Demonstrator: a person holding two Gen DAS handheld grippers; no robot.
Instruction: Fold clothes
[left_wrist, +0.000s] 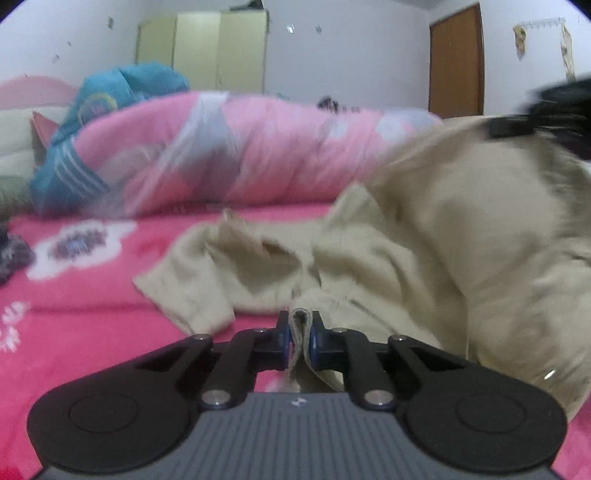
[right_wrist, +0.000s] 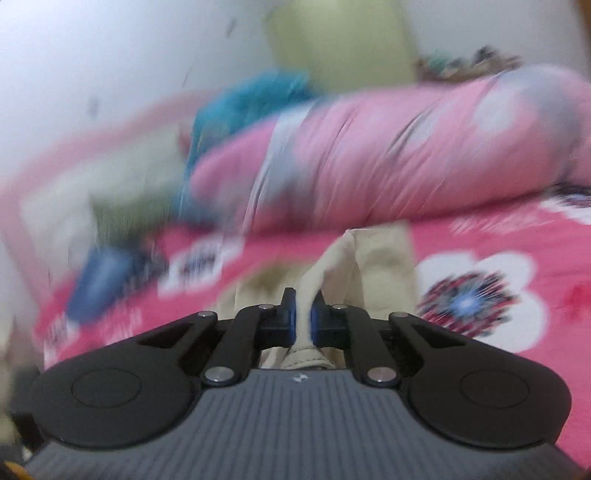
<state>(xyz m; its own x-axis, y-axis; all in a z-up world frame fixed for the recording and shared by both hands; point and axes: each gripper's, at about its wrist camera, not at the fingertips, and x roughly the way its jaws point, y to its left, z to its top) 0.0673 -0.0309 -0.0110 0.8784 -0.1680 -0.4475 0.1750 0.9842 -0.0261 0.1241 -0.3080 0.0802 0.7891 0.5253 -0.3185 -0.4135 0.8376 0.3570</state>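
A bed with a bright pink flowered sheet (left_wrist: 92, 291) spreads ahead of the tool. Beyond it a rolled pink quilt (left_wrist: 236, 155) lies across. Behind, white walls (left_wrist: 351, 48), a pale yellow-green wardrobe (left_wrist: 203, 51) ahead-left, a brown door (left_wrist: 456, 62) ahead-right.

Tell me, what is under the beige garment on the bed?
The pink flowered bedsheet lies under the beige garment. Anything hidden beneath its folds cannot be seen.

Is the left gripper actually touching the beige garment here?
Touching. The left wrist view shows the left gripper shut on a folded edge of the beige garment, cloth pinched between both pads.
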